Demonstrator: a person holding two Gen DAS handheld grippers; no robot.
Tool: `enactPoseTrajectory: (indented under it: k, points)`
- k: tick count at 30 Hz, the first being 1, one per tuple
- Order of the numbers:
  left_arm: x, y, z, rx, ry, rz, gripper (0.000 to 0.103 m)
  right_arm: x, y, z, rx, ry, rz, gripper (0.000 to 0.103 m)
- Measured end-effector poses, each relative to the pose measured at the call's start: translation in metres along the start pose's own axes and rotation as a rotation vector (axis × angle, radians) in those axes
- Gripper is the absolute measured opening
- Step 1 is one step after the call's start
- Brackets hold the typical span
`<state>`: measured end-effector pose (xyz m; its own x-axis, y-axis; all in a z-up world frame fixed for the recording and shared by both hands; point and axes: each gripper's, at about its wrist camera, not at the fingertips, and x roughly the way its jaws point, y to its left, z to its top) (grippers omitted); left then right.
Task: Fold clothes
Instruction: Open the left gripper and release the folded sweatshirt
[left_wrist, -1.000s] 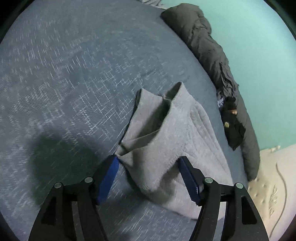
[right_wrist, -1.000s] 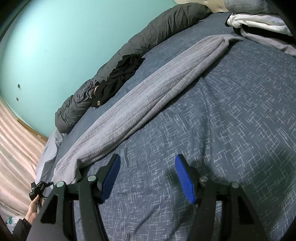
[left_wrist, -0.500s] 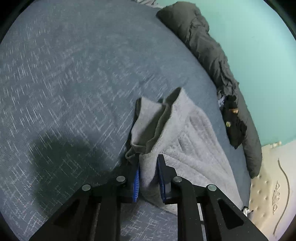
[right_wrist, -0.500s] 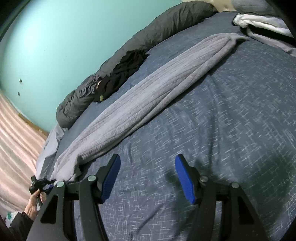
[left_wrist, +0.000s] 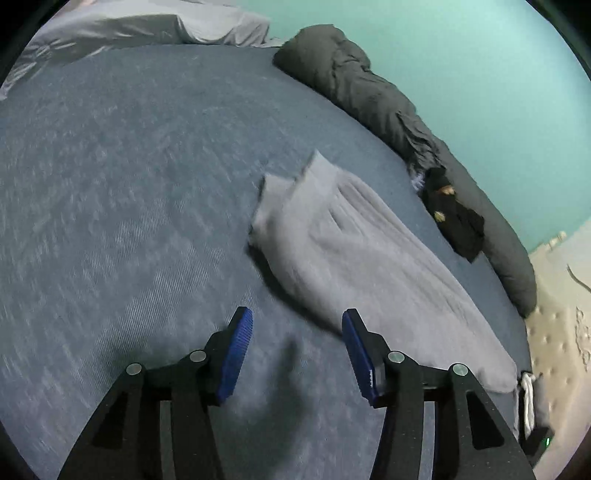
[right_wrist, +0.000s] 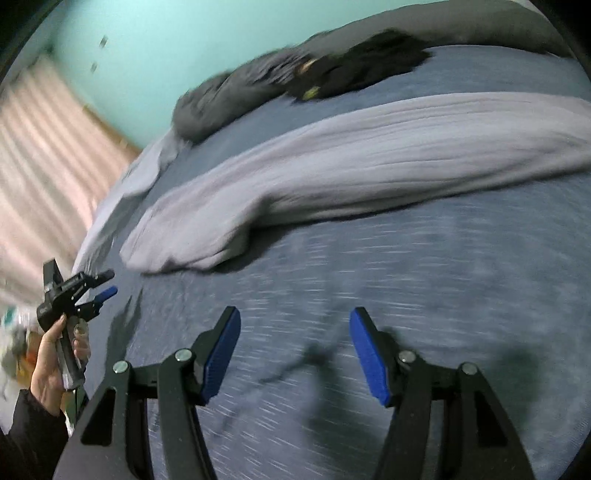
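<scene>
We see the grey ribbed garment (left_wrist: 362, 258) lying stretched out in a long band on the blue bedspread (left_wrist: 122, 192), its near end bunched into a soft folded lump and the rest running away toward the padded headboard (left_wrist: 557, 332); in the right wrist view the same garment (right_wrist: 369, 162) crosses the bed as a long strip with its rounded end at the left. Our left gripper (left_wrist: 297, 334) hangs just short of that end, jaws apart and holding nothing, the right-hand blue pad close to the cloth's edge though we cannot tell if it touches. Our right gripper (right_wrist: 295, 334) is over bare bedspread (right_wrist: 424, 295), near the garment but apart from it, jaws likewise spread and empty. At the left edge of that view a hand (right_wrist: 51, 365) grips the handle of the left gripper (right_wrist: 98, 291). Beyond the garment, a rolled dark grey duvet (left_wrist: 373, 92) lies along the teal wall (left_wrist: 480, 66), with a small black garment (left_wrist: 454, 218) against it.
</scene>
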<state>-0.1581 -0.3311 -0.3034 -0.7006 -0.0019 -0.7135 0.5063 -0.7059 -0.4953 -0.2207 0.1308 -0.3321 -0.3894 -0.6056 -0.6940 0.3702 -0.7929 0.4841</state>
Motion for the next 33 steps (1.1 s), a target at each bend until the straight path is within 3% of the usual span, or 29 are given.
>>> enactPoseTrajectory:
  k: [4, 10, 14, 17, 19, 25, 30, 33]
  points:
    - [-0.005, -0.006, -0.025, 0.003, -0.003, -0.016, 0.055, 0.040, 0.045, 0.013, -0.104, 0.062, -0.011, 0.062]
    - [-0.005, -0.009, -0.030, 0.087, -0.008, 0.023, 0.055, 0.081, 0.076, 0.021, -0.142, 0.075, -0.027, 0.062]
    - [-0.015, 0.004, -0.036, 0.079, 0.002, 0.007, 0.055, 0.112, 0.093, 0.022, -0.162, 0.113, -0.036, 0.062]
    - [-0.017, 0.007, -0.036, 0.084, -0.002, 0.001, 0.055, 0.125, 0.107, 0.025, -0.220, 0.090, -0.054, 0.062]
    - [-0.021, 0.011, -0.037, 0.077, -0.002, -0.009, 0.055, 0.127, 0.115, 0.033, -0.255, 0.067, -0.051, 0.062]
    - [-0.026, 0.020, -0.032, 0.046, -0.015, -0.041, 0.055, 0.105, 0.129, 0.064, -0.349, -0.113, -0.035, 0.062]
    - [-0.031, 0.019, -0.031, 0.056, -0.021, -0.060, 0.055, 0.119, 0.130, 0.080, -0.378, -0.074, -0.066, 0.062]
    - [-0.031, 0.018, -0.032, 0.059, -0.020, -0.059, 0.055, 0.132, 0.122, 0.079, -0.363, -0.005, -0.075, 0.063]
